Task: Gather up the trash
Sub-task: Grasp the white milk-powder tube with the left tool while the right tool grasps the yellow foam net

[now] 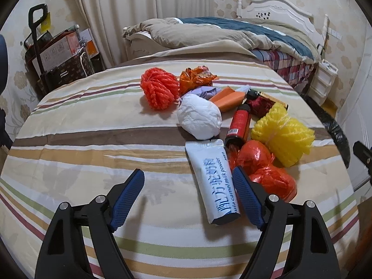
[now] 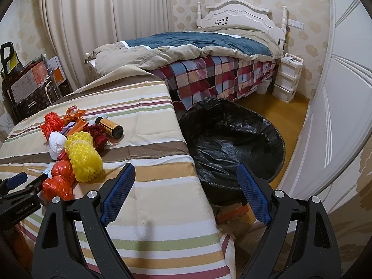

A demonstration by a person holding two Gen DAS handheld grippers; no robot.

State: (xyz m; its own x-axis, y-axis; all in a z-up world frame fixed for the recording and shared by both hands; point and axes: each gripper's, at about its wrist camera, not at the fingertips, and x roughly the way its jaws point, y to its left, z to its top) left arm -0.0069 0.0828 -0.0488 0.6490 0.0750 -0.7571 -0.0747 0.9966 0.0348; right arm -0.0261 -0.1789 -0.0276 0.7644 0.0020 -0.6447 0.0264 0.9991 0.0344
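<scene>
I'm in a bedroom with floral wallpaper, working over a desk covered in a striped cloth, a bed behind it.

Left to right: my left tongs are spread wide with nothing pinched, hanging low over the near end of a white sachet. Its blue print reads "camel milk powder" under large Chinese characters I can't fully make out. Beyond lie an orange net ball, a white crumpled wad and a red bottle whose label is too small to read; further right, a red wrapper bundle and a yellow foam net. My right tongs are also spread and empty, straddling the desk edge, with the black-lined bin on the floor just beyond.

Risks, as I judge them: the sachet lies flat and slick, so my tongs may slide over it or snag the cloth. The red bundle touches its right side and could be pinched along or nudged off. The bottle might roll toward the edge.
</scene>
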